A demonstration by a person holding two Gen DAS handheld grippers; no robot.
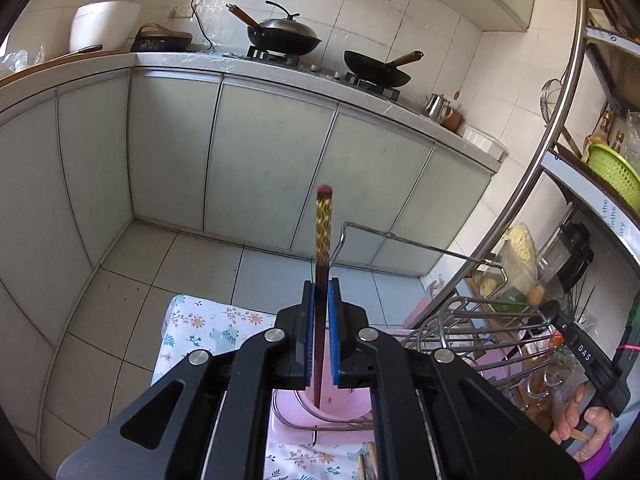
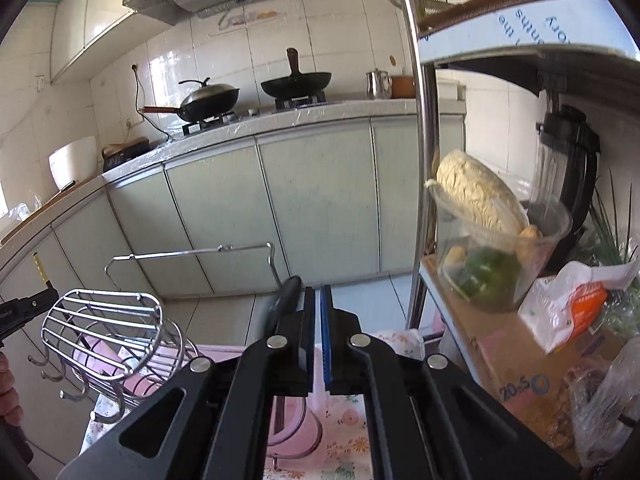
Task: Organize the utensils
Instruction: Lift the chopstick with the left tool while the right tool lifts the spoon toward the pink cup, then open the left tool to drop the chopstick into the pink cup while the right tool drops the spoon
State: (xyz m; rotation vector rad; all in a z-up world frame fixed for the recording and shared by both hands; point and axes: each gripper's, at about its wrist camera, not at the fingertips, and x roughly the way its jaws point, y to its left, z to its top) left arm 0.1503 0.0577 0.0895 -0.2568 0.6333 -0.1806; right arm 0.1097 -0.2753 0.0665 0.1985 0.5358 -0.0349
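Observation:
My left gripper (image 1: 324, 292) is shut on a dark red chopstick (image 1: 324, 232) with a gold patterned top, held upright above a pink tray (image 1: 344, 408). A chrome wire utensil rack (image 1: 476, 328) stands to its right; it also shows in the right wrist view (image 2: 108, 336) at lower left. My right gripper (image 2: 318, 300) has its blue pads almost together with nothing visible between them. A black utensil handle (image 2: 286, 296) lies along its left finger. The other gripper shows at the right edge of the left wrist view (image 1: 576, 352).
A floral cloth (image 1: 200, 332) covers the table under the rack. A metal shelf (image 2: 420, 160) at the right holds a plastic tub of food (image 2: 492, 232), a blender (image 2: 568, 168) and bags. Cabinets (image 1: 240, 160) with woks on a stove stand behind.

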